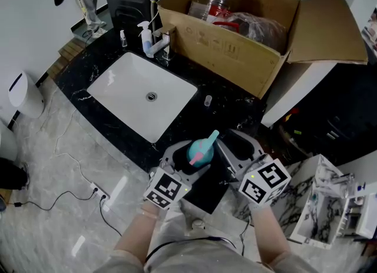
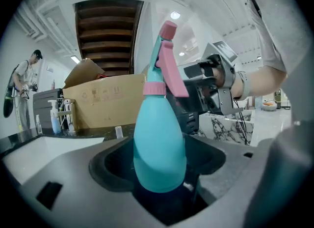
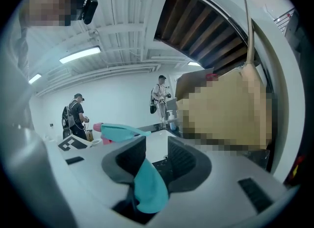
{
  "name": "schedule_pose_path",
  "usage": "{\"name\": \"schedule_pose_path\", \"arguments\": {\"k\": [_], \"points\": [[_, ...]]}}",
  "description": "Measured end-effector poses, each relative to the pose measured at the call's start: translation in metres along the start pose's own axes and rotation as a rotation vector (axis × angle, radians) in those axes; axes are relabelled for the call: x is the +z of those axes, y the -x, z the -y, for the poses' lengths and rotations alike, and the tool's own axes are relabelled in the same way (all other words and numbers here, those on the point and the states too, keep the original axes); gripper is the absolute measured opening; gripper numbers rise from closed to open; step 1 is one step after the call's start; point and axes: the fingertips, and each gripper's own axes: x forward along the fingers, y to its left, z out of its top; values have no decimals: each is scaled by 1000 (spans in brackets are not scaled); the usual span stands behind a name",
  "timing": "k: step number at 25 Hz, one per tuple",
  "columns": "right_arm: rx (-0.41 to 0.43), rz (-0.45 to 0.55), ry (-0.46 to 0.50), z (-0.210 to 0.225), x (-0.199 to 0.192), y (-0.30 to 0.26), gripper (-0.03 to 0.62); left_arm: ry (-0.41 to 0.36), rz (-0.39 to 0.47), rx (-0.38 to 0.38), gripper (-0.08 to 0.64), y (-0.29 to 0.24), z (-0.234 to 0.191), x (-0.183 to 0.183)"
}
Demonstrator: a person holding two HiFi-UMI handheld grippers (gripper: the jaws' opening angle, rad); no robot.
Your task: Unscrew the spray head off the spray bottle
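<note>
A washroom mock-up inside a large hall or lab is shown: beyond the fingers [image 1: 244, 148] a black marble bench [image 1: 235, 104] with a white basin [image 1: 123, 83], tap [image 1: 159, 45] and pump bottle [image 1: 145, 36] is seen. Strip lights [image 3: 81, 55] on a high ceiling, floor cables [image 1: 75, 159] and a cardboard box [image 1: 230, 45] are also seen.

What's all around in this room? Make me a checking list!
Surface: black counter with white sink.
Job's things: teal bottle, spray head still on.
Clutter: full cardboard box, soap pump, small vial.
Grippers: left gripper shut on bottle; right gripper open, bottle between its jaws.
Cables: cable and socket on floor.
Surroundings: white bin, wire rack, person behind.
</note>
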Motion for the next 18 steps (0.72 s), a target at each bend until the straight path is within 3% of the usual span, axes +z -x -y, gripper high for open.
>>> {"name": "schedule_pose_path", "arguments": {"k": [5, 10, 14, 18], "points": [[-4, 27, -6, -5, 0, 3, 117, 5, 1, -2, 333, -1, 0, -1], [186, 118, 42, -52, 6, 26, 127, 8, -1, -5, 334, -1, 0, 0], [155, 65, 165, -75, -1, 11, 284, 11, -2, -2, 334, 0, -1, -1], [64, -4, 229, -75, -8, -6, 334, 13, -3, 2, 333, 1, -1, -1]]}}
